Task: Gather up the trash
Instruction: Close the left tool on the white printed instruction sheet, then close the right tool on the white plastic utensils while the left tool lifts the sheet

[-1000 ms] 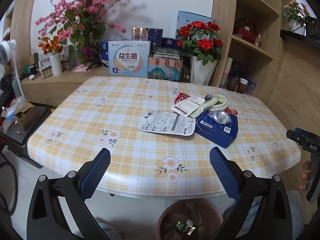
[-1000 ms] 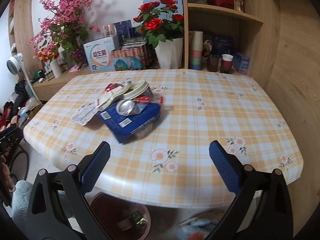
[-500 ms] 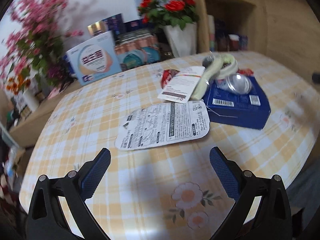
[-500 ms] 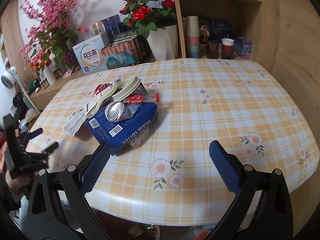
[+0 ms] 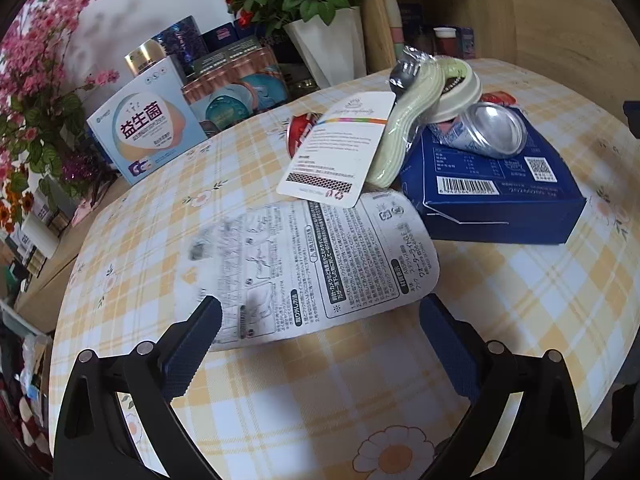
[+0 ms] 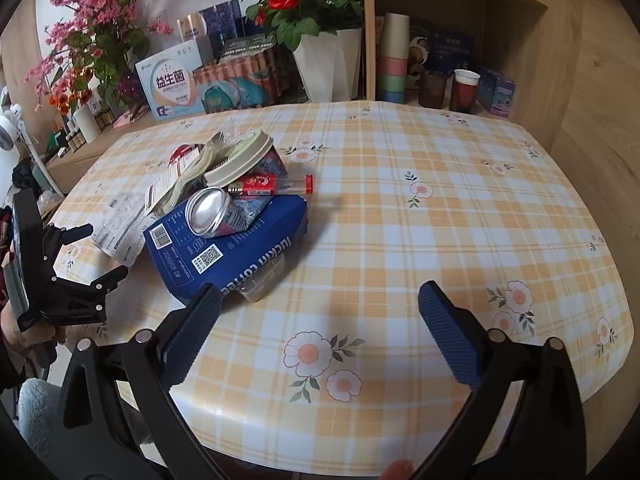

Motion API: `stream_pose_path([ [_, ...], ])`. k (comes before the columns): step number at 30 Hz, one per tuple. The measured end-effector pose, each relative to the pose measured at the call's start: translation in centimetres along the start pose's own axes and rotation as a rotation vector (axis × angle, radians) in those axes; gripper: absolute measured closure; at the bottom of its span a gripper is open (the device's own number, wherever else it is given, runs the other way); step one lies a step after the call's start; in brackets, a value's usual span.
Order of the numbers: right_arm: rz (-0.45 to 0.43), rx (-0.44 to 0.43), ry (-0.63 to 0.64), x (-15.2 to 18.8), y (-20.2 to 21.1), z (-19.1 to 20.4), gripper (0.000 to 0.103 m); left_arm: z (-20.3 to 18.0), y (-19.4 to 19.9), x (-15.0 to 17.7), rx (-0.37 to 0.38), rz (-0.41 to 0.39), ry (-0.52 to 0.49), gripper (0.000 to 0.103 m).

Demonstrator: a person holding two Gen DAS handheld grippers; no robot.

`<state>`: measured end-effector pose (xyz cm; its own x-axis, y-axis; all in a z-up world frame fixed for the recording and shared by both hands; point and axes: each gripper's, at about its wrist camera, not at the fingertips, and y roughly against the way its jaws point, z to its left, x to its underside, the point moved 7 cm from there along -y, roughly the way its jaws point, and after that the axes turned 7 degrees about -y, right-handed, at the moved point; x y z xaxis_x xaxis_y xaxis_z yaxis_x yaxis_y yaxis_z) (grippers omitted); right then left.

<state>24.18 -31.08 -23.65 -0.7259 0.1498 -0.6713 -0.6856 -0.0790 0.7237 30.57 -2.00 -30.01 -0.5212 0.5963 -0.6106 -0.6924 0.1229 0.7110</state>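
Left wrist view: left gripper jaws wide apart, empty, straddling near edge of the printed packaging sheet, which lies flat on the table at 12 o'clock from the jaws, long axis running 9-to-3. Blue box with crushed can sits at 1 o'clock. Right gripper also spread, empty, farther off; pile at its 11 o'clock. Left likely takes the sheet.
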Motion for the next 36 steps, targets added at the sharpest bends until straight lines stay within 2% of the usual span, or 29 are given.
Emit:
stream_pose_path([
  [9, 0.014, 0.001, 0.008, -0.5, -1.0, 0.5, 0.006, -1.0, -1.1, -0.4, 0.033, 0.050, -0.104, 0.006],
  [13, 0.022, -0.010, 0.006, -0.7, -1.3, 0.7, 0.006, -0.6, -1.7, -1.0, 0.030, 0.060, -0.136, 0.006],
  [16, 0.026, -0.019, 0.006, -0.8, -1.5, 0.9, 0.006, -0.1, -1.9, -1.2, -0.006, 0.053, -0.114, 0.007],
  [19, 0.037, -0.038, 0.003, -0.7, -1.9, 1.2, 0.006, -0.1, -1.8, -0.9, 0.024, 0.037, -0.082, 0.014],
  [21, 0.042, -0.045, 0.011, -0.6, -2.1, 1.6, 0.006, -0.3, -1.6, -0.8, 0.065, 0.032, -0.080, 0.023],
  [22, 0.041, -0.053, 0.015, -0.7, -2.2, 1.9, 0.006, -0.3, -1.4, -0.9, 0.059, 0.032, -0.088, 0.041],
  [23, 0.040, -0.058, 0.018, -0.8, -2.2, 2.1, 0.006, -0.2, -1.4, -0.9, 0.011, 0.038, -0.108, 0.069],
  [24, 0.037, -0.065, 0.021, -1.1, -2.2, 2.5, 0.006, 0.1, -1.1, -1.0, -0.033, 0.025, -0.122, 0.079],
  [26, 0.018, -0.075, 0.037, -1.8, -1.9, 3.2, 0.006, 1.0, 0.3, -1.2, -0.020, -0.036, -0.061, 0.083],
  [32, -0.020, -0.123, 0.151, -4.4, -1.9, 6.7, 0.007, 3.2, 3.8, -0.8, 0.063, -0.121, 0.101, 0.085],
  [34, -0.022, -0.135, 0.224, -5.2, -2.3, 8.5, 0.015, 4.0, 4.8, -0.5, 0.091, -0.133, 0.169, 0.085],
  [36, -0.004, -0.137, 0.301, -5.6, -2.9, 10.2, 0.019, 5.0, 5.8, 0.1, 0.121, -0.142, 0.256, 0.085],
])
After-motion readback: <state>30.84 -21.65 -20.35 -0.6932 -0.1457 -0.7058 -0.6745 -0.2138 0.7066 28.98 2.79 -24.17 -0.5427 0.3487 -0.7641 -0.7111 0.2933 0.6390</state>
